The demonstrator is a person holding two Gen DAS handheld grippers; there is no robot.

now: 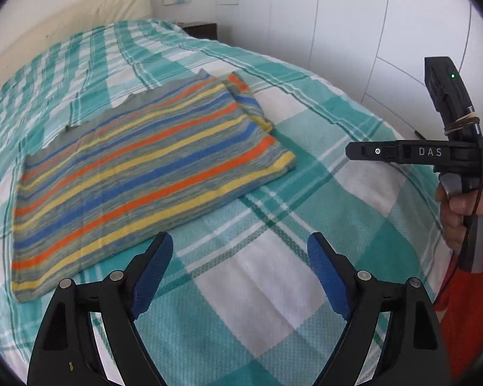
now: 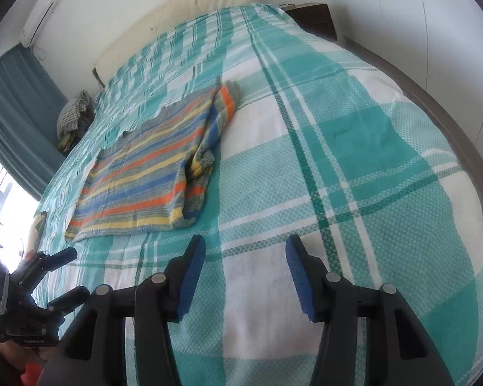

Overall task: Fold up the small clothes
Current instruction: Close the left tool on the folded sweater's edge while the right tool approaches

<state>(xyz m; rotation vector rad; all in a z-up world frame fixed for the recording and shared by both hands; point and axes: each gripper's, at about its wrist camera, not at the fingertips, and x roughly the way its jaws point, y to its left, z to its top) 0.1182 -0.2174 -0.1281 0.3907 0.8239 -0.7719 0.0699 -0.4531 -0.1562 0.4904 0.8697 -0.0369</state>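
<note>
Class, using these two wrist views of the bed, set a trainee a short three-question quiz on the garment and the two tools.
1. True or false: the left tool grips the striped orange, yellow and blue knitted garment.
2. Which is true of the right tool? A) shut on the garment B) open and empty C) out of view
3. Fill in: the garment lies on a teal and white ____ bedspread.

Key: 1 false, since it stands open over the bedspread, beside the garment. 2 B. 3 checked.
</note>
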